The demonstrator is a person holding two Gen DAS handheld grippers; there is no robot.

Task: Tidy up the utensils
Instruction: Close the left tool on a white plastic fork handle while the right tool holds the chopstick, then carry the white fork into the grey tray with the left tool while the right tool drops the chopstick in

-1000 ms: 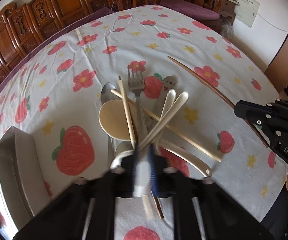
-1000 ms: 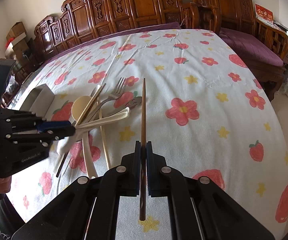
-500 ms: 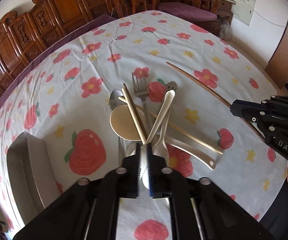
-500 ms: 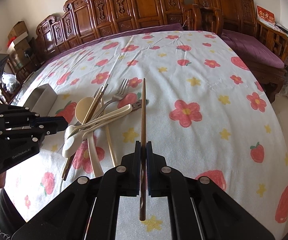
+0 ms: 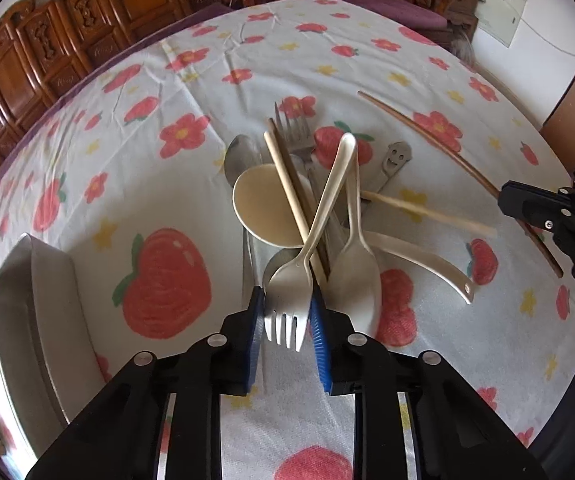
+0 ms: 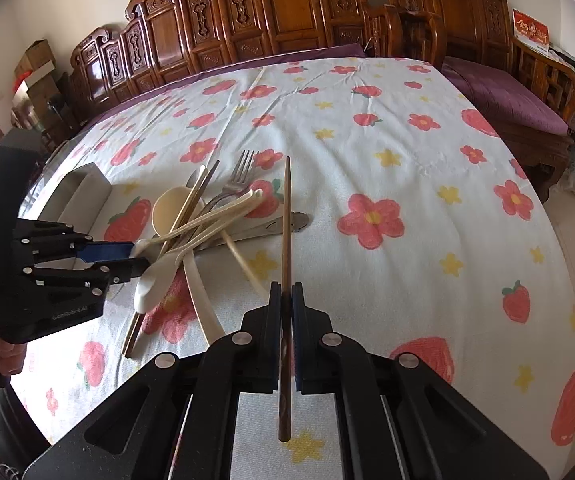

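Two grippers work over the flowered tablecloth (image 5: 367,60): the left gripper (image 5: 287,320), jaws just opening, loosely frames a white plastic fork (image 5: 291,292) on the utensil pile; the right gripper (image 6: 286,308) pinches a dark wooden chopstick (image 6: 286,216).

The metal fork (image 5: 292,133) in the frame's centre lies mostly hidden under the piled utensils; the steel tray (image 5: 27,320) is cut off at the left edge.

I'm looking at a home dining or living room. Table under a white tablecloth (image 6: 387,184) printed with flowers and strawberries. Carved dark wooden chairs (image 6: 287,12) line the far edge. Wooden bench with purple cushion (image 6: 507,96) on the right. Cardboard boxes (image 6: 37,60) stacked far left, red card (image 6: 531,32) by the far-right wall.
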